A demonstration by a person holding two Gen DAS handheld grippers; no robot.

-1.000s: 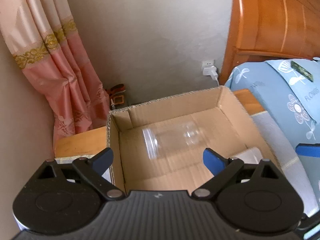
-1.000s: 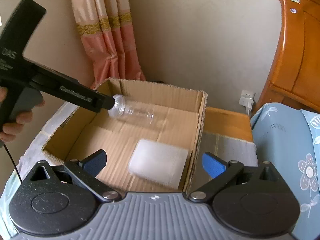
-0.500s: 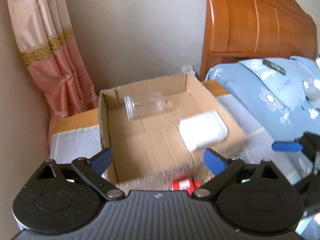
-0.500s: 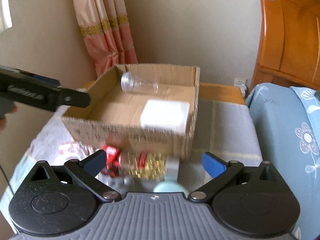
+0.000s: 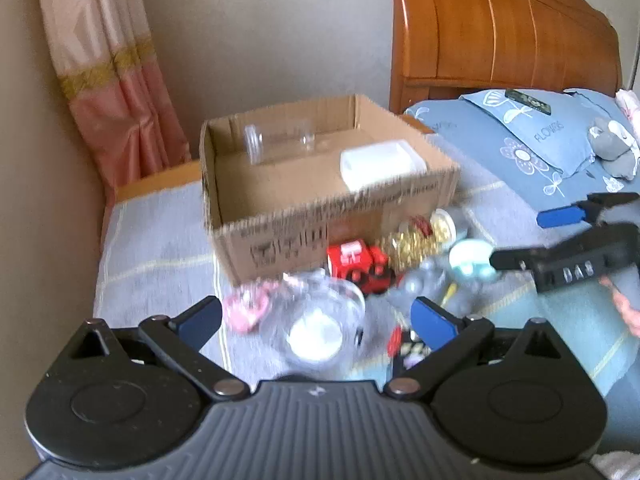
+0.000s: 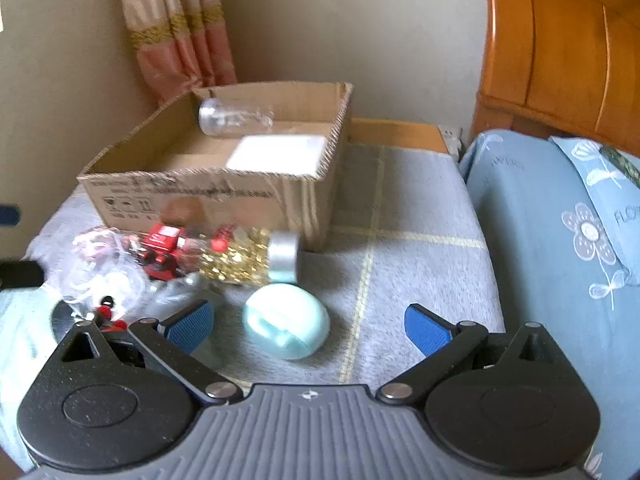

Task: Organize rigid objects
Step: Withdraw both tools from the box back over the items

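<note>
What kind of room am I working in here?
Most likely a bedroom in a home. A wooden headboard stands at the head of a bed with blue flowered bedding, and a pink curtain hangs in the corner behind the cardboard box.

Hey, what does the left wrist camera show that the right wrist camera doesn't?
Only the left wrist view shows the right tool from outside and the grey plush toy on the bed. Only the right wrist view shows the wall socket. Both share the cardboard box holding a clear jar and white container, plus the red toy car.
</note>
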